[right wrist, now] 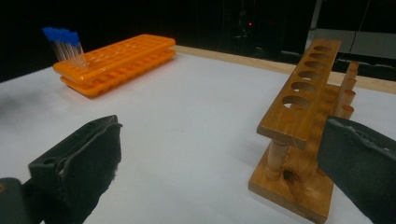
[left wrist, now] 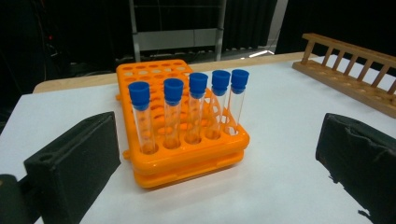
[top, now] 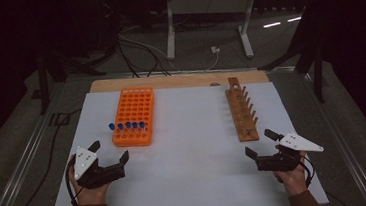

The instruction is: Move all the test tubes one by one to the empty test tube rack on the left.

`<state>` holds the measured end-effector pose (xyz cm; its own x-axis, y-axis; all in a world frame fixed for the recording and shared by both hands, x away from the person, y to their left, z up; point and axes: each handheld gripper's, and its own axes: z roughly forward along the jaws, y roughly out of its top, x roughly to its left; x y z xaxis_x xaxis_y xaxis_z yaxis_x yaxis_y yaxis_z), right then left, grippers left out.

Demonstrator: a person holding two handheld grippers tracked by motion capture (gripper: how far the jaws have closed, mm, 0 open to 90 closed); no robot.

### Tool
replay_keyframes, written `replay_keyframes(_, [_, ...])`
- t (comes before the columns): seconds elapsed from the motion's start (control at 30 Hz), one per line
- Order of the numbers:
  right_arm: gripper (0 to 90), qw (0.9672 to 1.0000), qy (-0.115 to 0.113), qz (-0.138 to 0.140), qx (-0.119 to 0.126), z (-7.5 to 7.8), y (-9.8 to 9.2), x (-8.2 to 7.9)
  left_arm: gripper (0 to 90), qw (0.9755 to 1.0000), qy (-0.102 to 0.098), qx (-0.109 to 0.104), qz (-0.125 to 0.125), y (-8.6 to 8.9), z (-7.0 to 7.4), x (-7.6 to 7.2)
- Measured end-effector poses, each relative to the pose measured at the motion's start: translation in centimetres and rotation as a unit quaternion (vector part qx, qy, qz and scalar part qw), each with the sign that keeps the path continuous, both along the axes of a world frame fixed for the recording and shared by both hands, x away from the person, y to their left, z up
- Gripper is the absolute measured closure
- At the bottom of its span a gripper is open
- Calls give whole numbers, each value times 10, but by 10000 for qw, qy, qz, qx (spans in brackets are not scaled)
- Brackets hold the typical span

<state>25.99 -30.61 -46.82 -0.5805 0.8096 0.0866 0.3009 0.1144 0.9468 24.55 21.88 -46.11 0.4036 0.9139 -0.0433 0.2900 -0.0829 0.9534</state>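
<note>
An orange tube rack (top: 134, 115) lies on the left half of the white table (top: 191, 162). Several clear tubes with blue caps (top: 128, 125) stand upright in its near row. My left gripper (top: 109, 152) is just in front of that rack, open, with nothing between its jaws. In the left gripper view the tubes (left wrist: 198, 84) stand in the rack (left wrist: 187, 163) straight ahead of the open gripper (left wrist: 215, 140). A wooden peg rack (top: 242, 110) lies at the right. My right gripper (top: 260, 143) is open and empty at its near end, with the wooden rack (right wrist: 303, 93) close ahead.
A strip of bare wood (top: 179, 79) borders the table's far edge. Beyond it stand a metal table frame (top: 207, 5) and loose cables (top: 136, 49) on the floor. The wooden rack (left wrist: 350, 77) also shows far right in the left gripper view.
</note>
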Motion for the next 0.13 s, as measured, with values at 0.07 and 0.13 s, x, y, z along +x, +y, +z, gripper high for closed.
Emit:
replay_keyframes(0.07, [0,10000,-29,-23,63,0,-2,-1,7,10000,-29,2,4,-1,1,-1])
replay_keyframes(0.13, [0,10000,-38,-46,75,0,-4,-2,7,10000,-54,17,5,-1,2,-1])
